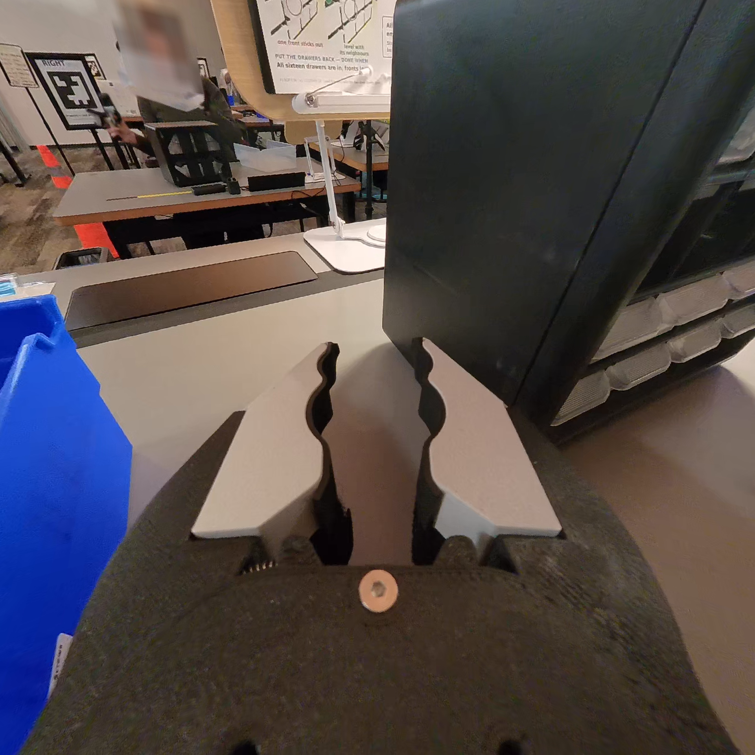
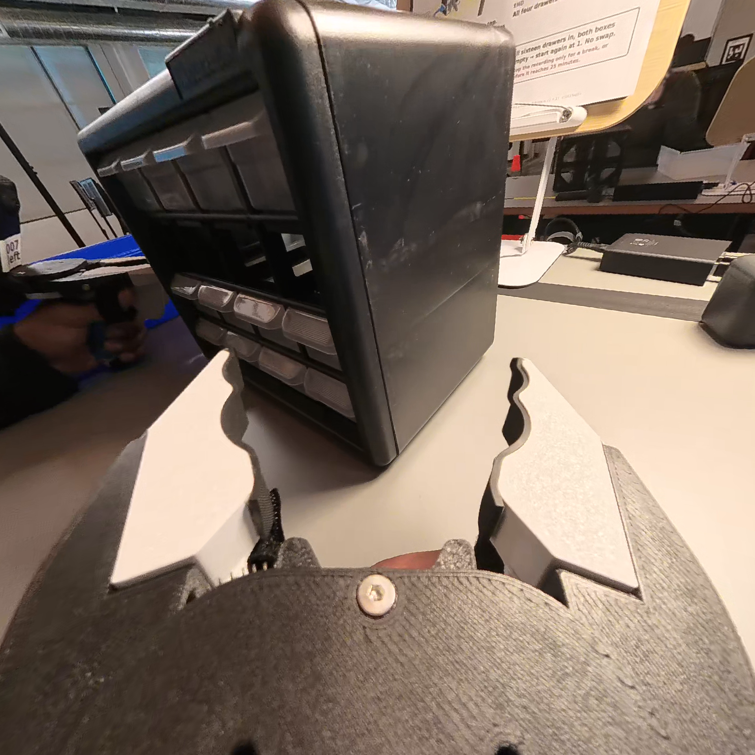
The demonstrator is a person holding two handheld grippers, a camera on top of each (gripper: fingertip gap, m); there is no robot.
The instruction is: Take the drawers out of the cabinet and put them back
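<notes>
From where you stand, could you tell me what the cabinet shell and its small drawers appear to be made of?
The cabinet looks like black moulded plastic, semi-gloss: rounded corners, soft reflections and pale scuffs on its side. The drawers appear to be clear, slightly frosted plastic with ribbed fronts; you can partly see through them. Neither can be confirmed by look alone.

One black drawer cabinet (image 2: 408, 228) ahead of the right fingers. Clear drawers (image 2: 261, 306) in it: four top row, four in each of two bottom rows, second row empty. One blue bin (image 1: 53, 470) left of the left fingers. Two grippers.
</notes>
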